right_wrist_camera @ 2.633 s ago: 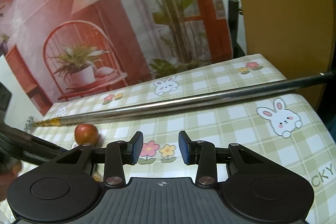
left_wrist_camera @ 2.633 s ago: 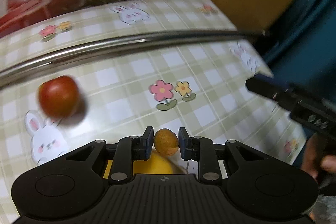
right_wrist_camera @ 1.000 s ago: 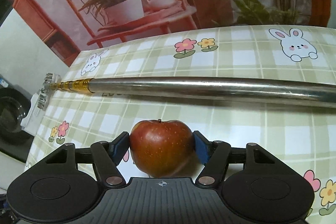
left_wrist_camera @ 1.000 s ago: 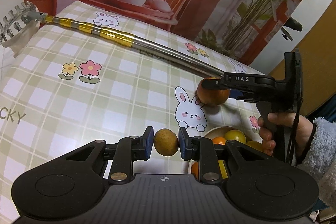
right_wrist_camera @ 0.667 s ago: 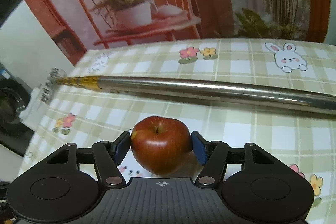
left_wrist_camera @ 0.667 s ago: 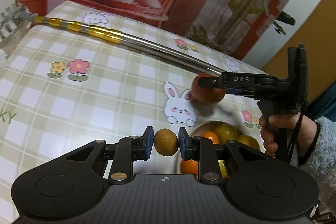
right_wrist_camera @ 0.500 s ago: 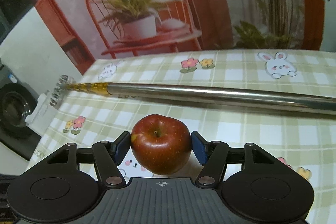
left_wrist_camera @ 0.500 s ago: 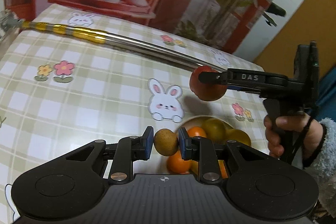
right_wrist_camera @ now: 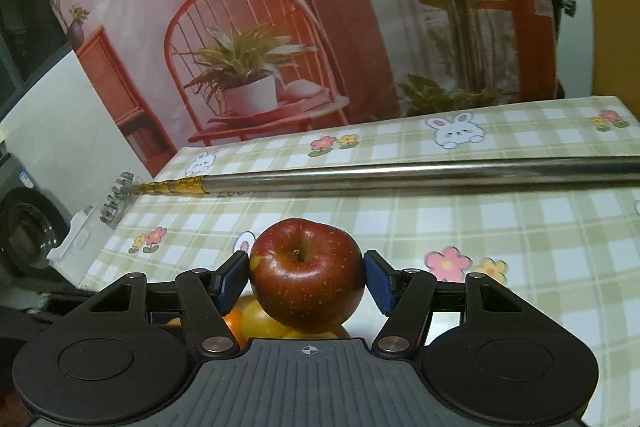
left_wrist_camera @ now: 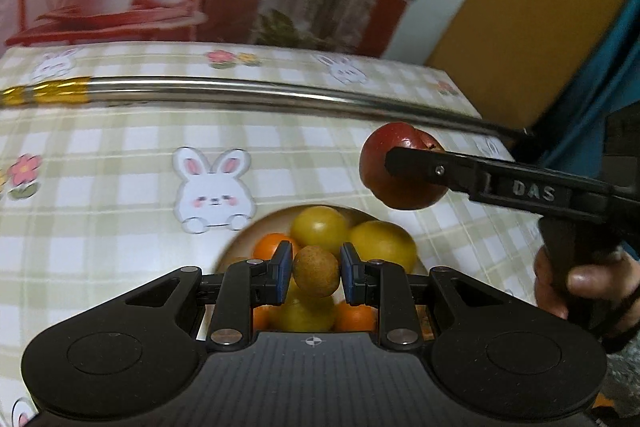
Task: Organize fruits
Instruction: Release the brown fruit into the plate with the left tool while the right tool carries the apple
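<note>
My left gripper (left_wrist_camera: pixel 316 277) is shut on a small brown round fruit (left_wrist_camera: pixel 316 275) and hangs over a wooden bowl (left_wrist_camera: pixel 240 245) filled with yellow fruits (left_wrist_camera: pixel 320 229) and oranges (left_wrist_camera: pixel 270 247). In the right wrist view my right gripper (right_wrist_camera: pixel 307 281) is shut on a red apple (right_wrist_camera: pixel 307 275), with the yellow fruits (right_wrist_camera: pixel 260 319) of the bowl just below it. From the left wrist view the same apple (left_wrist_camera: pixel 400 167) floats above the bowl's far right side, clamped by the right gripper's black fingers (left_wrist_camera: pixel 420 167), which a hand (left_wrist_camera: pixel 592 283) holds.
A long metal pole (left_wrist_camera: pixel 260 95) with a gold-banded end (right_wrist_camera: pixel 176 185) lies across the checked tablecloth (left_wrist_camera: pixel 120 195) behind the bowl. A printed backdrop of a chair and plants (right_wrist_camera: pixel 248 67) stands at the table's far edge. Dark items (right_wrist_camera: pixel 24 231) sit off the left edge.
Both grippers have swung over the bowl. The apple was taken hold of by the right gripper and lifted off the table. The left gripper has kept the brown fruit throughout.
</note>
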{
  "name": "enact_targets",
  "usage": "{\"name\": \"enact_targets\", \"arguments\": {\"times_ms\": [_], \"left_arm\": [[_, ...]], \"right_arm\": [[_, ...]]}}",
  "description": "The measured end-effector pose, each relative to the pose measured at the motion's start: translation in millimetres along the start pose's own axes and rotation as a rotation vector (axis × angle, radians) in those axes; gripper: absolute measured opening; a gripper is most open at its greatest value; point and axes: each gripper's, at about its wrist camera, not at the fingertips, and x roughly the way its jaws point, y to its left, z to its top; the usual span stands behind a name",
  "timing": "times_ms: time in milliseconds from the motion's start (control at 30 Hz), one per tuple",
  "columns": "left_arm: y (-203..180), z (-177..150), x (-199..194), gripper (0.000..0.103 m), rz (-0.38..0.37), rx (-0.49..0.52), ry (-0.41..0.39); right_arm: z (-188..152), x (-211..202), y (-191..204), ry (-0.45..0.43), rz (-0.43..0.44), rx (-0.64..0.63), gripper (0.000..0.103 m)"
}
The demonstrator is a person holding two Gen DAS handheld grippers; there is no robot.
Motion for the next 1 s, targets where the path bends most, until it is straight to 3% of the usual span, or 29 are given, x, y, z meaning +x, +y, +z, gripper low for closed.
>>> {"name": "enact_targets", "arguments": {"times_ms": [467, 1000], "left_arm": [[-24, 7, 46, 0.027, 0.017, 0.1, 0.122], [-21, 6, 44, 0.027, 0.016, 0.083, 0.126]], "right_arm": [[-18, -28, -21, -0.031, -0.012, 0.045, 0.059], [-18, -31, -14, -0.02, -0.008, 0.036, 0.059]]}}
